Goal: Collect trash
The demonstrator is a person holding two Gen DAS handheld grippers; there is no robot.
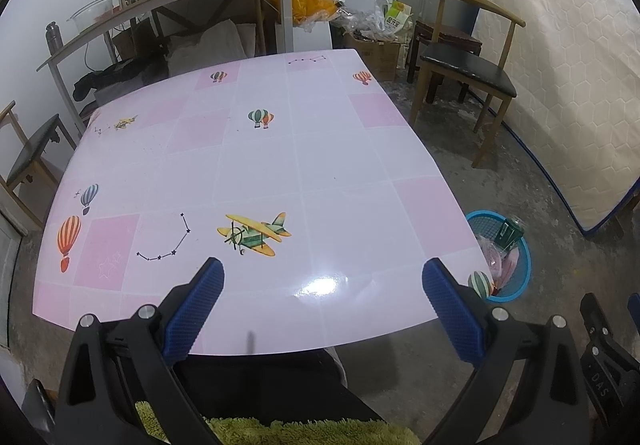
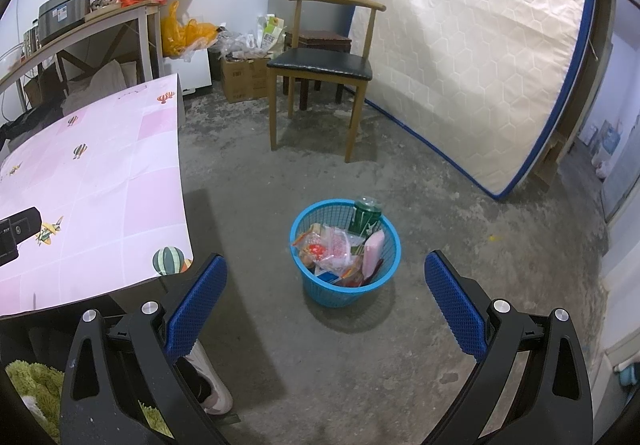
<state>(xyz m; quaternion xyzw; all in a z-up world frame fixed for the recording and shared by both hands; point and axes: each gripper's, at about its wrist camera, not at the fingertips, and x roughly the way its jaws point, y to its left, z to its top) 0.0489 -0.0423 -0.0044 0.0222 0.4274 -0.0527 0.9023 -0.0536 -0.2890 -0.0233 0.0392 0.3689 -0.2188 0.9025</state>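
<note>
Pink checked table (image 1: 280, 173) (balloon and plane prints), blue mesh basket (image 2: 320, 287).

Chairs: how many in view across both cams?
2. One chair with a black seat stands on the floor past the blue basket, in front of the mattress. A second chair shows partly at the table's left edge. Others may be hidden.
</note>
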